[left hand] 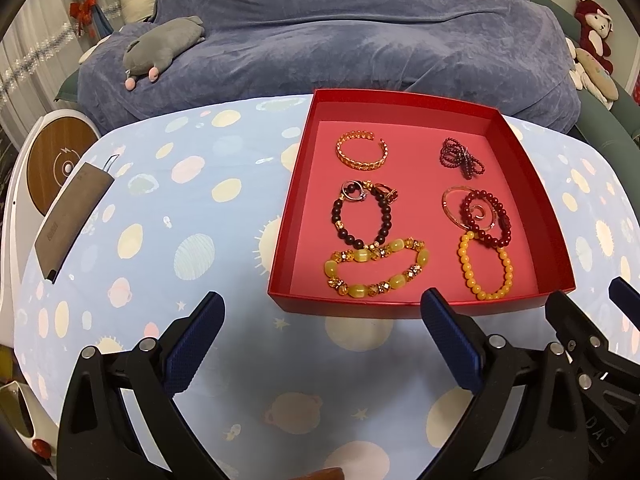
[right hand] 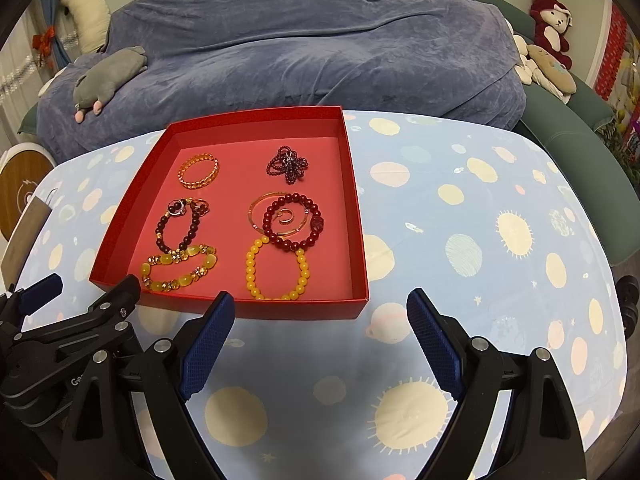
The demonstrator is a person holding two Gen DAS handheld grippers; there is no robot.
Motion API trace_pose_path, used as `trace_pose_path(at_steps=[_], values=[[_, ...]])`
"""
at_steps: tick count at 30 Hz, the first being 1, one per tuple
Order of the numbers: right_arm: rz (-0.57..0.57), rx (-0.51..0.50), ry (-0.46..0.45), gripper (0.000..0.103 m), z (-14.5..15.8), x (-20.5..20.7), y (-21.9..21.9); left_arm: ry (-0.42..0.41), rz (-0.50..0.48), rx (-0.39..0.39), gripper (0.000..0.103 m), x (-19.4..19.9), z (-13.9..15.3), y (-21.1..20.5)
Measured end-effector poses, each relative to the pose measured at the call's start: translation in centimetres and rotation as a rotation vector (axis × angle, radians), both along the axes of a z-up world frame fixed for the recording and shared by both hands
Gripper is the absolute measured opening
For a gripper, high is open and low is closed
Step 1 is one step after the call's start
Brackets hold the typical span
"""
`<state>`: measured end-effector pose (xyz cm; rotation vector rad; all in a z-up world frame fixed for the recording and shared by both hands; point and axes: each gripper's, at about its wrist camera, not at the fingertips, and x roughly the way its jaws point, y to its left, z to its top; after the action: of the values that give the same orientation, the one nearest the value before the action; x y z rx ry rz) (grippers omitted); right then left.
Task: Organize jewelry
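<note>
A red tray stands on the table and holds several pieces of jewelry: a gold bangle, a dark purple bead cluster, a dark bead bracelet with rings on it, a red bead bracelet over a thin gold hoop, a chunky yellow bracelet and an orange bead bracelet. My left gripper is open and empty in front of the tray. My right gripper is open and empty at the tray's near right corner.
The table has a light blue cloth with planet prints. A grey pouch lies at its left edge beside a round white device. A bed with a blue blanket and plush toys stands behind.
</note>
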<state>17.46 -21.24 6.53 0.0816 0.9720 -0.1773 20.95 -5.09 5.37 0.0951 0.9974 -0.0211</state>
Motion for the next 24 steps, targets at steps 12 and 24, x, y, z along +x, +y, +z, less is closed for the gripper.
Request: trace_pose_path(at_steps=[12, 24], values=[[-0.005, 0.002, -0.008, 0.084, 0.21, -0.29, -0.31, -0.003, -0.012, 0.000, 0.094, -0.07, 0.35, -0.31], [-0.008, 0.003, -0.007, 0.084, 0.16, -0.28, -0.49, 0.010, -0.013, -0.012, 0.094, 0.18, -0.14, -0.51]])
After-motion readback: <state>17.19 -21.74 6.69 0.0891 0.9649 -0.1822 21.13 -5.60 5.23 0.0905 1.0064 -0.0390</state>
